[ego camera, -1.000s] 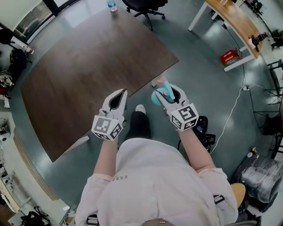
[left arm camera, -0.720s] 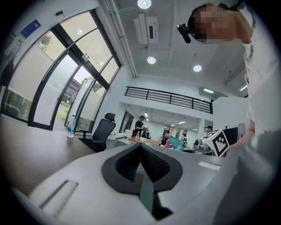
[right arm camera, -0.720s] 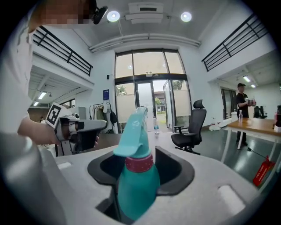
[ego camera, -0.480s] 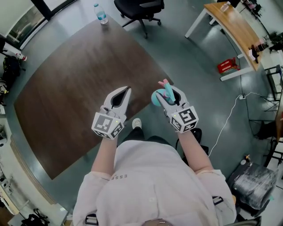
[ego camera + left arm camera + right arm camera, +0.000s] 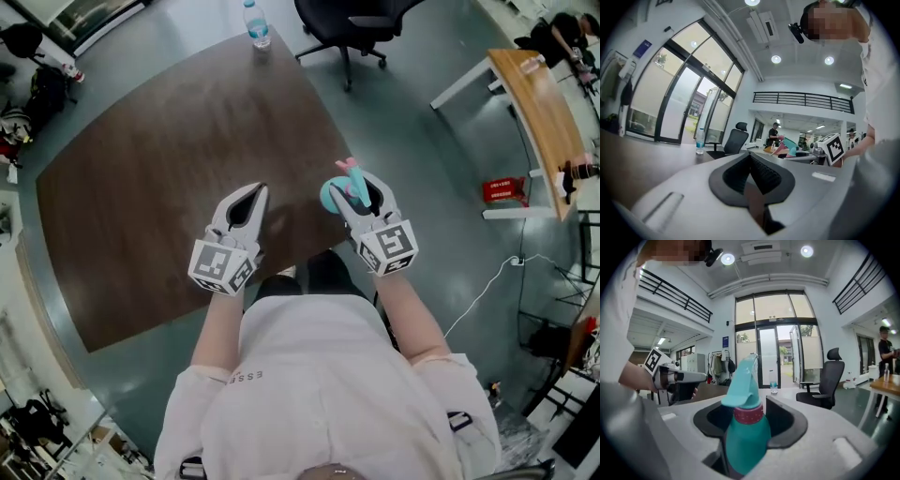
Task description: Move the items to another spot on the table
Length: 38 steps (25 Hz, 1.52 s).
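Carrying the teal spray bottle (image 5: pixel 330 199) pinched in your right claw (image 5: pixel 359 195), you have brought it from over the floor to the bench's (image 5: pixel 169 141) near right corner. Your left claw (image 5: pixel 253 194) is pressed together, empty. Placement remains.

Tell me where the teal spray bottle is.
The teal spray bottle is right of centre in the head view, held in the right gripper at the near corner of the dark table.
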Motion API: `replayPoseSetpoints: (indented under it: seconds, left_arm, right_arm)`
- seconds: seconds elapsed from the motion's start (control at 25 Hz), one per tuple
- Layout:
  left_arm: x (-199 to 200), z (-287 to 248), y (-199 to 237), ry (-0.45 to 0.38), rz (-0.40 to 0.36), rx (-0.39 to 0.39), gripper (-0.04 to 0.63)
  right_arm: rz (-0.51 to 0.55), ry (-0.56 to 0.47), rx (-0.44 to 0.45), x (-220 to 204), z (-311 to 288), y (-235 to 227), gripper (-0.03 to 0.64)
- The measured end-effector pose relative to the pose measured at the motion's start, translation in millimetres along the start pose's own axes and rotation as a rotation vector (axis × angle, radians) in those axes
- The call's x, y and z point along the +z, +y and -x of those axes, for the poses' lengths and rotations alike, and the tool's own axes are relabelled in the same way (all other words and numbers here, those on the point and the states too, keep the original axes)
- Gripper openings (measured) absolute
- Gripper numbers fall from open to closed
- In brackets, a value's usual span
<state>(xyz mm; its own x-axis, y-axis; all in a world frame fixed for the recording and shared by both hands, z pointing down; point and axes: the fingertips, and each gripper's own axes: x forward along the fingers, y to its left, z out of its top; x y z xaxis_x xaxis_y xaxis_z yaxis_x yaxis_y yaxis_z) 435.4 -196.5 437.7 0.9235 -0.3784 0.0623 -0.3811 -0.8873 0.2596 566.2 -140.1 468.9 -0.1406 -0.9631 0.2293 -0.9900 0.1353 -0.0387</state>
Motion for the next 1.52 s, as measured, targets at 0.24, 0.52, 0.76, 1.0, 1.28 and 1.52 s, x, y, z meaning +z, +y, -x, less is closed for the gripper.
replayPoseSetpoints:
  seconds: [0.24,0.52,0.76,1.0,1.28,1.52]
  left_arm:
    - [3.0,-8.0,35.0,-0.042,0.008,0.174,0.015]
    - [-22.4,-15.7,60.9,-0.022,0.030,0.267,0.015]
    - [-43.4,-17.8,76.5,-0.005,0.034,0.288,0.015]
    - [-53.9,-15.7,78.5,0.004,0.049,0.276,0.015]
    - [-38.1,-7.6,71.4,-0.016,0.048,0.257,0.015]
    - [-13.7,11.8,54.1,-0.007,0.049,0.210,0.015]
  right_arm:
    - [0.052,0.035,0.140,-4.0,-54.6,-15.6,0.193]
    - [0.082,0.056,0.221,-25.9,-94.9,-26.6,0.193]
    - [0.078,0.058,0.252,-52.6,-113.4,-26.3,0.193]
    - [0.078,0.034,0.277,-61.9,-113.9,-17.1,0.194]
    - [0.075,0.064,0.217,-58.9,-110.3,-22.2,0.308]
    - [-0.005,0.070,0.055,-37.2,-76.1,-25.6,0.308]
